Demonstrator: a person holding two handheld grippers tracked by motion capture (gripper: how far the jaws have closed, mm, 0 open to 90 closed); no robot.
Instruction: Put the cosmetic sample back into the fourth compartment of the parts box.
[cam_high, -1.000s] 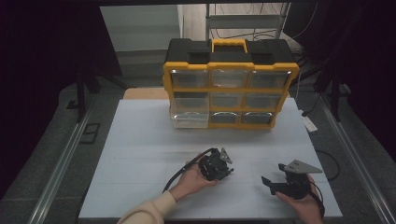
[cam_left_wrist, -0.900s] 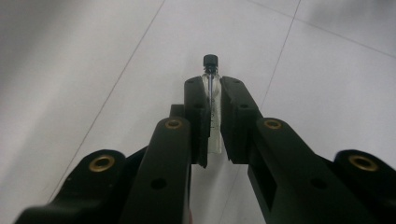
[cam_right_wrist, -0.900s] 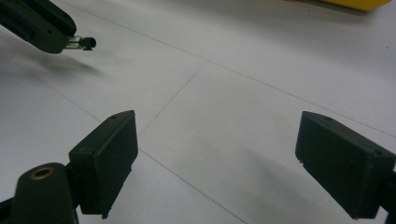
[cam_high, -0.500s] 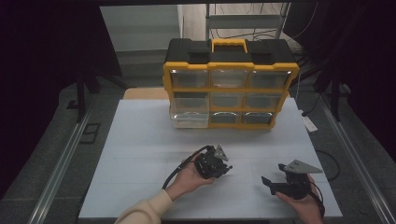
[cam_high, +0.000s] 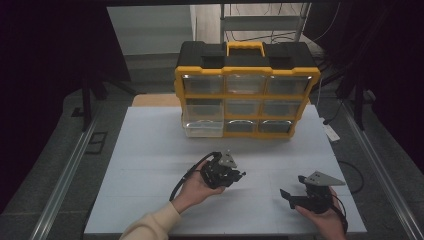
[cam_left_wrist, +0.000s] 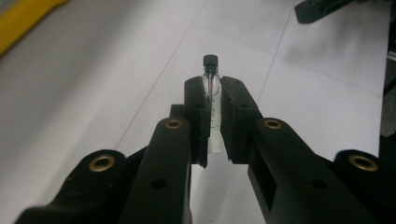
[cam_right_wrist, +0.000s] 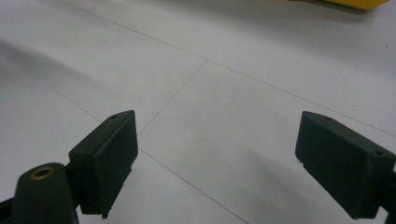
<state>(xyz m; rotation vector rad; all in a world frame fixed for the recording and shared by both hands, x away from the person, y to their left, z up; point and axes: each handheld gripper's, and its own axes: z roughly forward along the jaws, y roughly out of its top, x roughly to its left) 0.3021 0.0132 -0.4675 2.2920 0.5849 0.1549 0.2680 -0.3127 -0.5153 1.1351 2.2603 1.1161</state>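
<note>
- Under the high view, the white, flat-topped table (cam_high: 150, 165) spreads from the near edge to the far edge, faint seams crossing its surface.
- At the far middle of the table stands the yellow-framed plastic organiser case (cam_high: 246, 90) with a black top, a yellow handle and three rows of clear drawers; the lowest left drawer is pulled slightly forward.
- Near the front right, a hand holds the right claw (cam_high: 289, 196) just above the table; in the right gripper view (cam_right_wrist: 219, 163) its two black pads stand wide apart with nothing but bare table between them.
- Near the front middle, well apart from the case, a hand in a cream sleeve holds the left claw (cam_high: 239, 175), pointing towards the right.
- In the left gripper view, the left claw (cam_left_wrist: 214, 116) is closed down to a narrow gap, pinching the small clear glass vial with a black cap (cam_left_wrist: 212, 100); the cap sticks out past the tips, above the table.
</note>
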